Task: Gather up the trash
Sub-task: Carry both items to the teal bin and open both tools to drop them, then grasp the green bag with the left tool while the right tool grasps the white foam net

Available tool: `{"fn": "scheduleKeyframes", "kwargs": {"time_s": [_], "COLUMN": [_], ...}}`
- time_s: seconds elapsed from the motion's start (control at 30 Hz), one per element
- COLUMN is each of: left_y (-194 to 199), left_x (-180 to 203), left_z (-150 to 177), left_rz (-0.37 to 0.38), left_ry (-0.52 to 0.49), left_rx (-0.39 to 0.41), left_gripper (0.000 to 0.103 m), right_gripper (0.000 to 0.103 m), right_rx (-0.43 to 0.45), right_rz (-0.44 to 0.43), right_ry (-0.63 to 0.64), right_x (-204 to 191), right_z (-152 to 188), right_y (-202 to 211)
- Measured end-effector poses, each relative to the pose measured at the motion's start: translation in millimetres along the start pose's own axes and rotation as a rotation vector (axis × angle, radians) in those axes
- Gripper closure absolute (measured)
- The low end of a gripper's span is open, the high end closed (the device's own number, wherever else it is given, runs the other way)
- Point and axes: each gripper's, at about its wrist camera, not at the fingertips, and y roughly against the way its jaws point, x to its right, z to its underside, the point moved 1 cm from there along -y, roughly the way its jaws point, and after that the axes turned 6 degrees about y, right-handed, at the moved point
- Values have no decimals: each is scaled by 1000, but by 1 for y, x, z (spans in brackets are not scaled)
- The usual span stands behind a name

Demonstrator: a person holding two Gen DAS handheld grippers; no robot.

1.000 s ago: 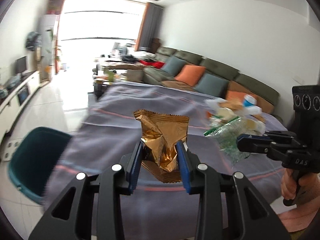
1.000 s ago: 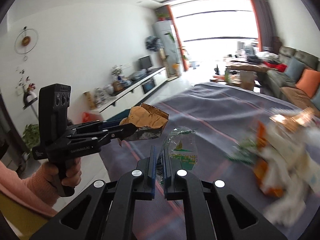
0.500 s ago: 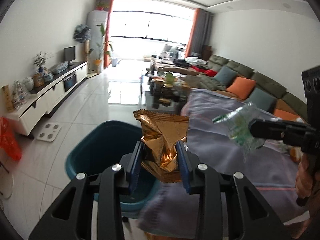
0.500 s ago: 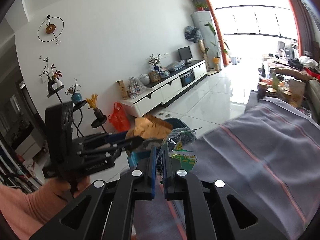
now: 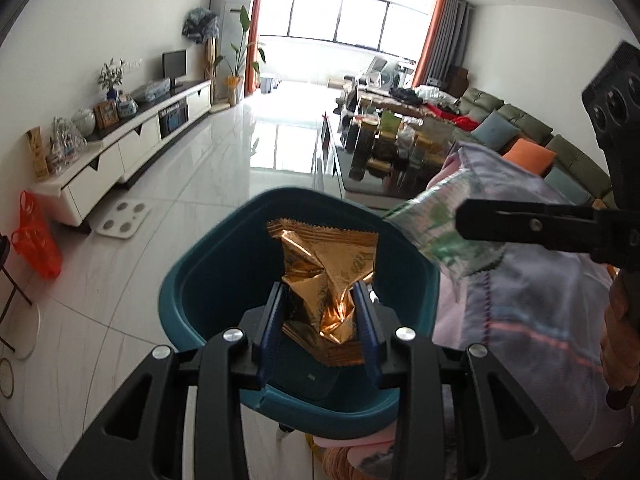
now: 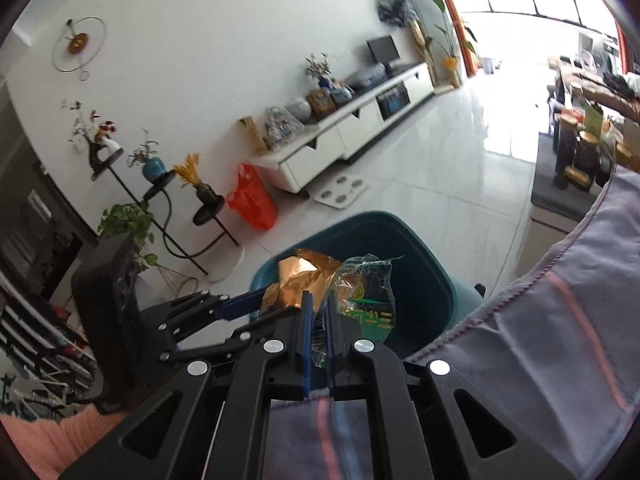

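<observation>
Two tools: left tool (image 5: 322,300), right tool (image 6: 317,308). Two wrappers: one gold wrapper (image 5: 328,272), one clear green-printed wrapper (image 6: 366,296). One teal bin (image 5: 188,280). One table with striped cloth (image 6: 560,340). One orange plastic bag (image 6: 252,200). One white floor scale (image 5: 124,218). One wall clock (image 6: 78,44).
</observation>
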Motion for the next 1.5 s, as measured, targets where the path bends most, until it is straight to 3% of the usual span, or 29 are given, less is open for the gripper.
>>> {"fn": "scheduleKeyframes", "kwargs": {"time_s": [0.2,0.37,0.47,0.6,0.73,0.8,0.93,1.1,1.27,1.5], "left_y": [-17,-31,-33,-30,-7,12,48,75,80,64], "left_x": [-5,-14,-16,-14,-4,10,44,94,157,237], "left_z": [5,4,3,2,-2,-5,-6,8,26,50], "left_rz": [-14,-25,-14,-17,7,26,90,206,361,513], "left_ry": [28,59,66,65,44,13,-58,-133,-232,-355], "left_rx": [-43,-67,-76,-66,-1,48,136,178,144,50], "left_gripper": [58,54,48,47,47,36,31,27,27,27], "right_gripper": [87,81,78,75,69,63,59,54,53,53], "right_rx": [-85,-99,-85,-40,21,56,132,224,282,327], "right_rz": [63,84,89,92,118,129,186,273,395,575], "right_ry": [-53,-91,-97,-103,-73,-51,-12,-27,-83,-179], "right_x": [8,18,19,20,15,10,2,5,16,37], "right_z": [-5,-4,-1,4,10,17,31,56,95,148], "right_y": [-25,-27,-22,-1,28,48,91,147,197,262]}}
